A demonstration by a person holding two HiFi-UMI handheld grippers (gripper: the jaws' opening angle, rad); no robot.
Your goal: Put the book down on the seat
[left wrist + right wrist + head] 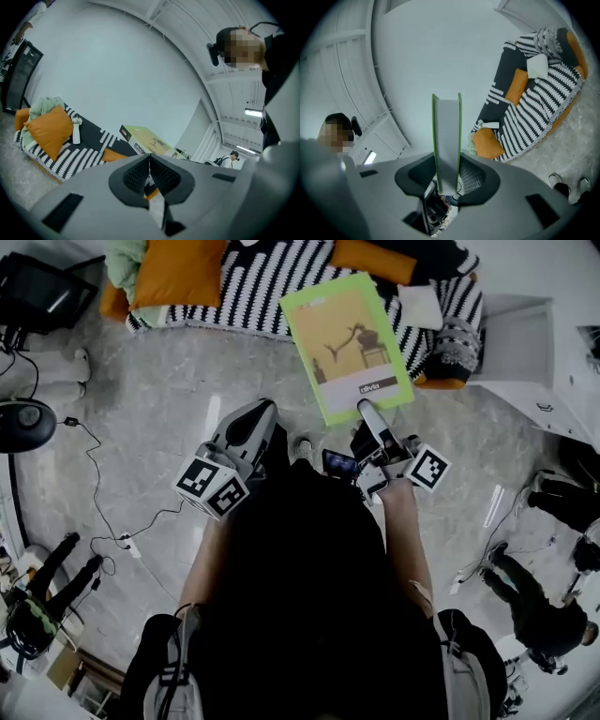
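Right hand-held gripper (370,413): clamped on book (349,343) edge.
Left hand-held gripper (249,426): jaws together, empty.
Advice: lower book flat onto seat (253,282) ahead.

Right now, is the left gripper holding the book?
No, the left gripper is shut on nothing; the book is clamped in the right gripper.

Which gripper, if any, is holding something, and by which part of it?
The right gripper holds the green-bordered book, clamped about midway along the cover's bottom edge. The left gripper is shut on nothing.
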